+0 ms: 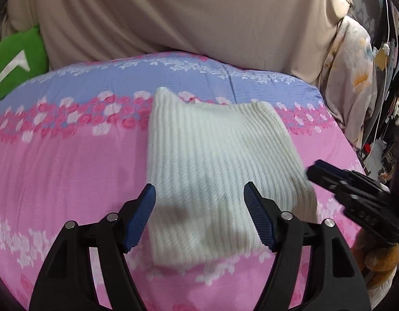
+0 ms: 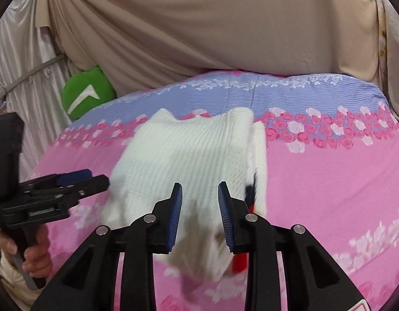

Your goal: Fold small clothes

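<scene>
A white ribbed knit garment [image 1: 220, 165] lies folded into a rough rectangle on the pink and blue floral bedspread [image 1: 69, 160]. My left gripper [image 1: 199, 191] hovers over its near end, open, blue pads wide apart with nothing between them. The right gripper [image 1: 318, 171] reaches in from the right, beside the garment's right edge. In the right wrist view the garment [image 2: 189, 150] shows a red and dark trim [image 2: 251, 202] along its right side. My right gripper [image 2: 200, 189] stands above its near end, jaws narrowly apart and gripping nothing. A hand [image 2: 30, 254] holds the left gripper [image 2: 95, 177] at the left.
A green cushion [image 1: 18, 59] [image 2: 88, 90] sits at the bed's far left. Beige draped cloth [image 1: 199, 13] hangs behind the bed. Flowered fabric [image 1: 355, 77] and clutter stand at the right, with an orange plush toy [image 1: 380, 261] by the bed's edge.
</scene>
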